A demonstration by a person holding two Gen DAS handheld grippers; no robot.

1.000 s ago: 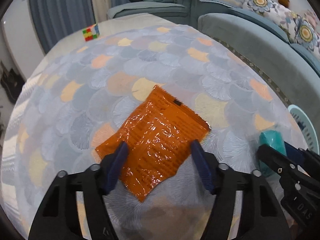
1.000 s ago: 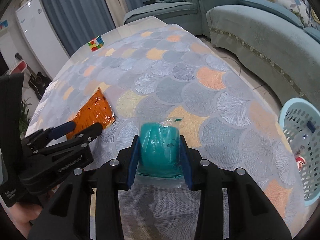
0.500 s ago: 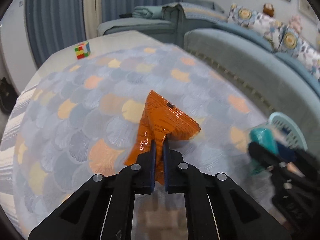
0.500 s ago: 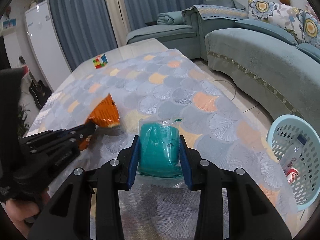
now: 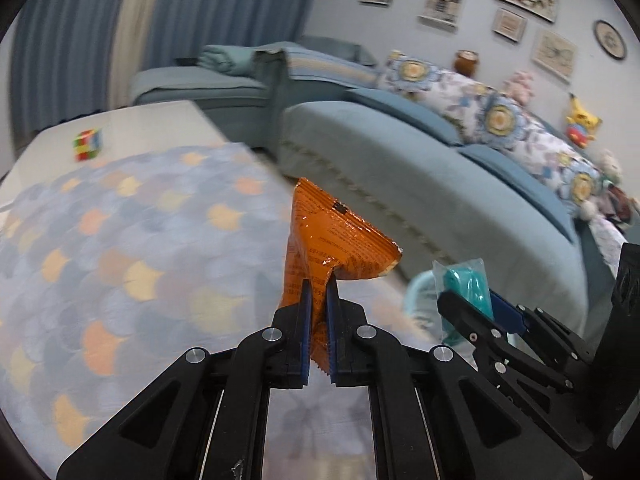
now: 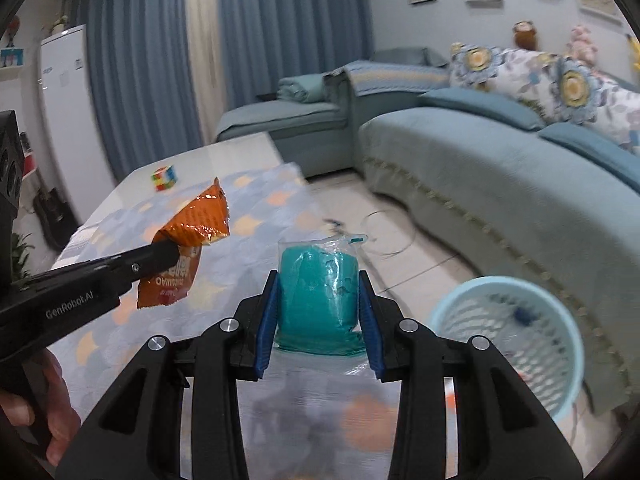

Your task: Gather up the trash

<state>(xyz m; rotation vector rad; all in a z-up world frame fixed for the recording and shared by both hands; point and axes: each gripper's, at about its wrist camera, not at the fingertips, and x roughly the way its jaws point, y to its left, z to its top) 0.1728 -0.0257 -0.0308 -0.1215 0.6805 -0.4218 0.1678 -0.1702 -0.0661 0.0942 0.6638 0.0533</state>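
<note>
1. The left claw pinches an orange wrapper, lifted above the tabletop.
2. The right claw pinches a teal packet near the tabletop's right edge, beside the basket on the floor.

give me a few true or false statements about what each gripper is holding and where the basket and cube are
1. The left gripper is shut on the orange snack wrapper. True.
2. The orange snack wrapper lies flat on the tablecloth. False: it is pinched by its lower part and held up off the tablecloth.
3. The right gripper is open with nothing between its fingers. False: it is shut on the teal packet in clear plastic.
4. The light blue mesh basket stands on the floor beside the table, below the sofa. True.
5. The colour cube is inside the basket. False: it sits on the bare far end of the table.
</note>
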